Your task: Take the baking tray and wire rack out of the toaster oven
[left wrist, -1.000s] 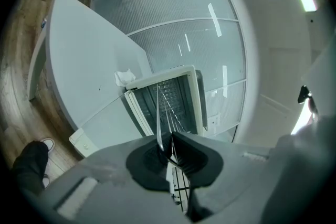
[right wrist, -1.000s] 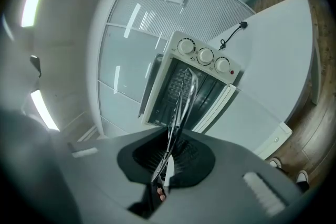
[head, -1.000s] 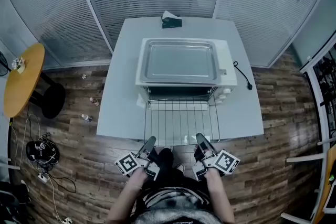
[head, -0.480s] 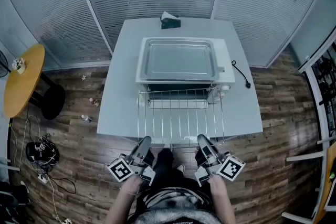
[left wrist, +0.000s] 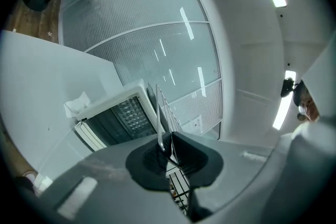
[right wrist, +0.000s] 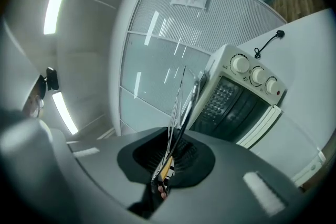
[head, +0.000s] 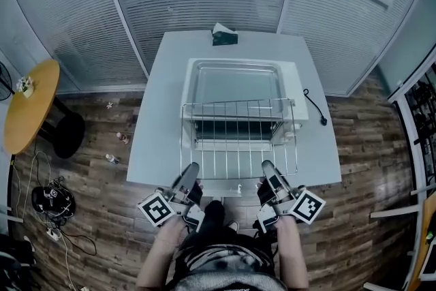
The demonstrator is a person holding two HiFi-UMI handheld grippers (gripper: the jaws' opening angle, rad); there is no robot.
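Note:
The wire rack (head: 238,141) hangs in the air in front of the white toaster oven (head: 298,86), clear of its dark opening and above the lowered door. My left gripper (head: 191,171) is shut on the rack's near left edge and my right gripper (head: 268,169) is shut on its near right edge. In the left gripper view the rack (left wrist: 161,113) runs edge-on from between the jaws toward the oven (left wrist: 113,113). The right gripper view shows the rack's wires (right wrist: 181,97) the same way beside the oven's knobs (right wrist: 240,64). The baking tray (head: 236,82) lies on top of the oven.
The oven stands on a white table (head: 153,136), with a power cord (head: 314,106) at its right and a dark tissue box (head: 225,36) at the back edge. Ribbed glass walls close the far side. A yellow round table (head: 28,103) and cables lie at the left on the wood floor.
Both grippers have risen with the wire rack, which has come out of the oven mouth and now hangs higher, in front of the oven's top edge.

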